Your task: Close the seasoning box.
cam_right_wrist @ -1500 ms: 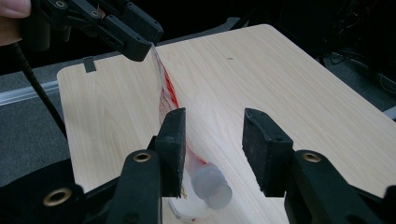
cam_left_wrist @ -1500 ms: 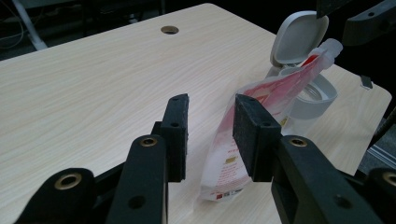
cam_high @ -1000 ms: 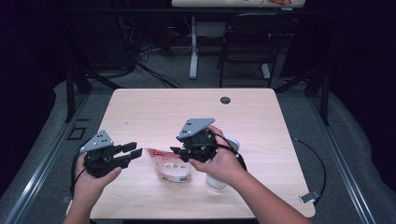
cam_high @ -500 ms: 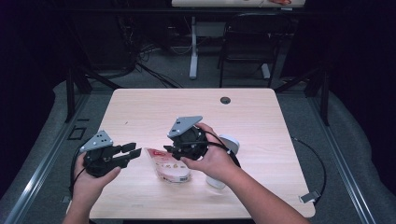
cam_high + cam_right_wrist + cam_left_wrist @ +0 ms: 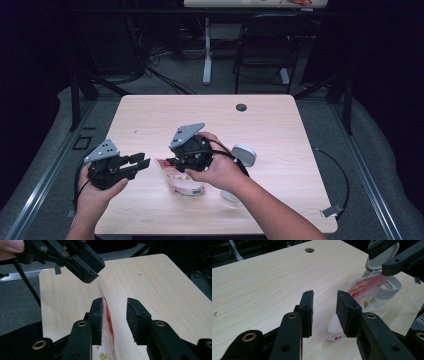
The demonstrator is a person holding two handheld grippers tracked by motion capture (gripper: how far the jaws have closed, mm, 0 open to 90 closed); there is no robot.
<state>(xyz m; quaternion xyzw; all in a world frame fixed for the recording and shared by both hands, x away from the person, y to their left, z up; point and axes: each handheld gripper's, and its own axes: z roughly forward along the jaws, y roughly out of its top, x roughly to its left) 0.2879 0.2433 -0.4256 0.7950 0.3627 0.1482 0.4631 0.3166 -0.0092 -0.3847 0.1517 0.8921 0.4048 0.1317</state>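
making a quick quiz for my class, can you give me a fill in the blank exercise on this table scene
1. The red and white pouch lies on a table made of light ____.
2. The white container beside the pouch has its hinged lid flipped ____.
3. In the high view the right gripper hovers right above the ____.
4. The jaws of the left gripper stand ____, with a gap between the pads.

Missing words: wood; open; pouch; apart
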